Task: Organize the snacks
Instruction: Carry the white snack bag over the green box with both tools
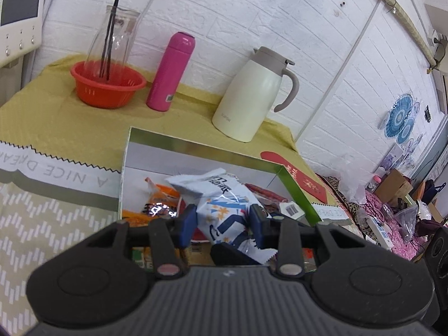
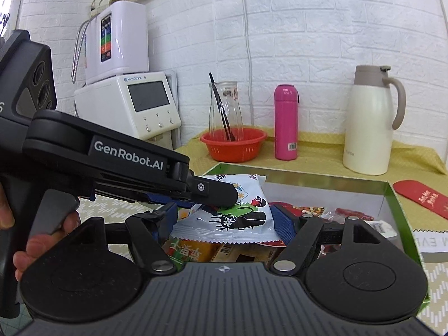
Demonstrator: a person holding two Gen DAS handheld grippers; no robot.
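Left wrist view: the left hand-held gripper (image 1: 222,221) is clamped on a white and blue snack bag (image 1: 221,204), its blue pads pressing the bag's sides. The bag's long axis runs away from this hand-held gripper toward the far wall of the box (image 1: 196,147), its crimped near end hanging back under the fingers. Ahead and below lie an orange packet (image 1: 159,204) to the left and a reddish packet (image 1: 263,193) to the right, both already inside the box. The box sits on the yellow-covered counter (image 1: 70,123).

Right wrist view: the right hand-held gripper (image 2: 224,218) stands apart, one blue pad on either side of the same snack bag (image 2: 226,212) but not visibly squeezing it. Here the bag lies crosswise, with its crimped edge toward the camera. The left hand-held gripper (image 2: 215,193) enters from the left and pinches the bag's upper part. Below it, more packets fill the box (image 2: 389,196).

Judging by this, several snacks are sorted; this bag is not yet set down.
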